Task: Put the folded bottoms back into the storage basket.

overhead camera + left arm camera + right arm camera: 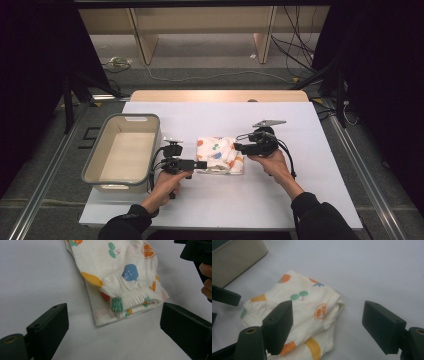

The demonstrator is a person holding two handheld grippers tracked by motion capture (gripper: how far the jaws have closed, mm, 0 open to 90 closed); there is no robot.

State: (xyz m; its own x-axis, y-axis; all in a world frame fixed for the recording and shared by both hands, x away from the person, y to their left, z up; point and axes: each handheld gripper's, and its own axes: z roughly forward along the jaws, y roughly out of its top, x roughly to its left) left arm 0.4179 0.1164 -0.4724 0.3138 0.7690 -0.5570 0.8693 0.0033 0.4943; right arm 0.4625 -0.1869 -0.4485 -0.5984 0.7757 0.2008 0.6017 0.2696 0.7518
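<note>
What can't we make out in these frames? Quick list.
- Underside and inner layers of the folded cloth: hidden by its own top layer, all views.
- Bin near inner wall: hidden by its rim, high view; cut off by the edge in the right gripper view.
- Cloth's far end: cut off by the left gripper view's top edge.

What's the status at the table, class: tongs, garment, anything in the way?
Left tongs open, right tongs open, either side of the garment. Folded fruit-print garment flat on the white table, ungripped. Empty bin left of it. Nothing between tongs and cloth.
</note>
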